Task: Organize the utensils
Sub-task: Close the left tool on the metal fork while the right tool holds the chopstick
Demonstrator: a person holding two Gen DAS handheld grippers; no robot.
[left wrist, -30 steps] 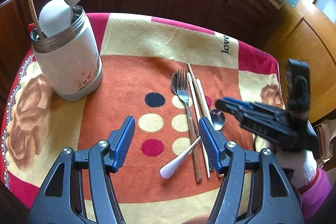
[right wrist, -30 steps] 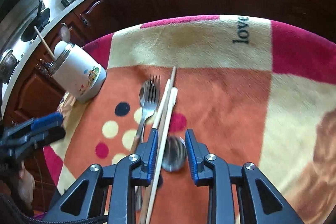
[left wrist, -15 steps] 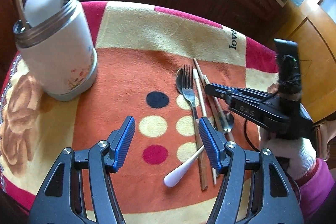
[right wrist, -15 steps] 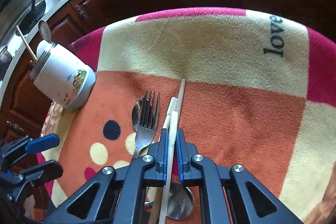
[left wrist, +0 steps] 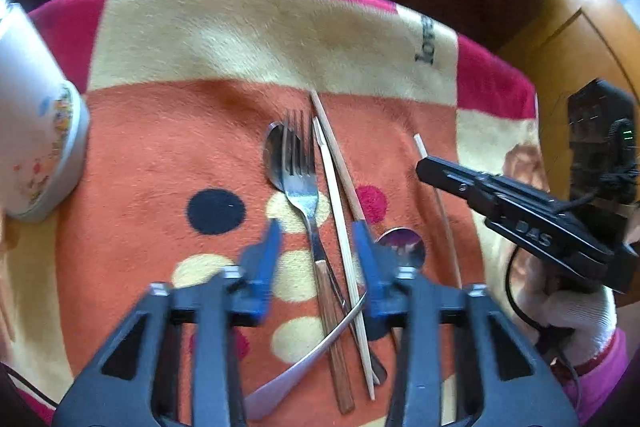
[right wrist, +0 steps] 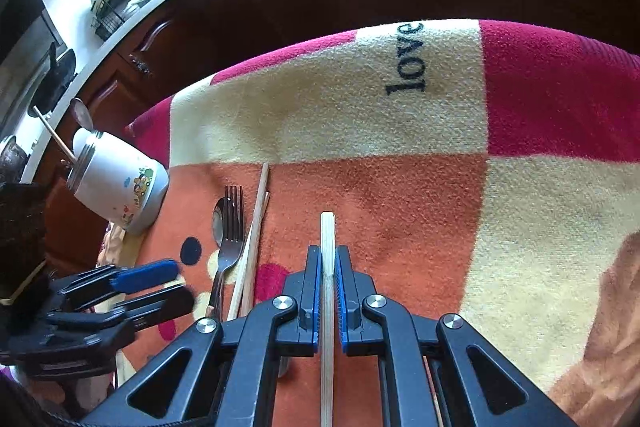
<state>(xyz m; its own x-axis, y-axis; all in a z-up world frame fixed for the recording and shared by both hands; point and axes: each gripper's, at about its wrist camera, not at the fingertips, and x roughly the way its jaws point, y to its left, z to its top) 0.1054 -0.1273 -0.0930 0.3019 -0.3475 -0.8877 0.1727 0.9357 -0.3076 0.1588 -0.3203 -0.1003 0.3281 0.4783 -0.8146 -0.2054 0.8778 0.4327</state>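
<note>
The right gripper is clamped on a single pale chopstick that half a second ago lay in the pile and now rides clear of it, toward the blanket's right side. The left gripper, fingers spread and empty, has dropped low over the fork, the spoon under it and the two remaining chopsticks at the blanket's middle. That freed stick probably goes next to the white holder at the left edge.
</note>
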